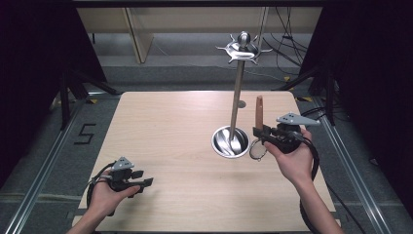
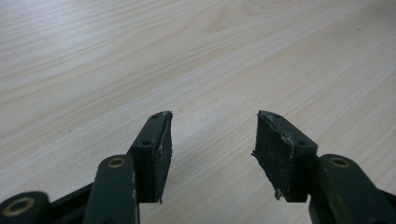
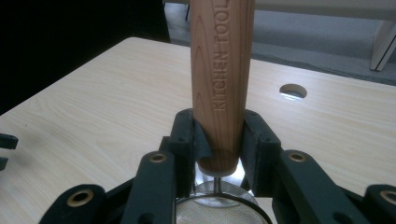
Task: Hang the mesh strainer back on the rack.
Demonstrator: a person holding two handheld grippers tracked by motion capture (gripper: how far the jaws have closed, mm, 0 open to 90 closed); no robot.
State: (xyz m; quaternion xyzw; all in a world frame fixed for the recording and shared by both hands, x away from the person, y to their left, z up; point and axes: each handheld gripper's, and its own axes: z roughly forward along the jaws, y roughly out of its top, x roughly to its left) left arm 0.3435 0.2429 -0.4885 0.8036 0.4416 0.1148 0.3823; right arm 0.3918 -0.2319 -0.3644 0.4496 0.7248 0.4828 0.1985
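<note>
Left gripper rests with fingers spread; right gripper fingers clamped, raised.

even, soft overhead light; table bright, surroundings dark; glare on the metal stand; near jaws slightly blurred.

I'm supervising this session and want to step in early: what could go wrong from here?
The right tongs clamp the strainer at the very bottom of its wooden handle, so it may pivot or slip. Its mesh hangs close beside the stand's steel base, and could knock it. The tall stand carries a heavy-looking hook crown, so a bump might tip it.
</note>
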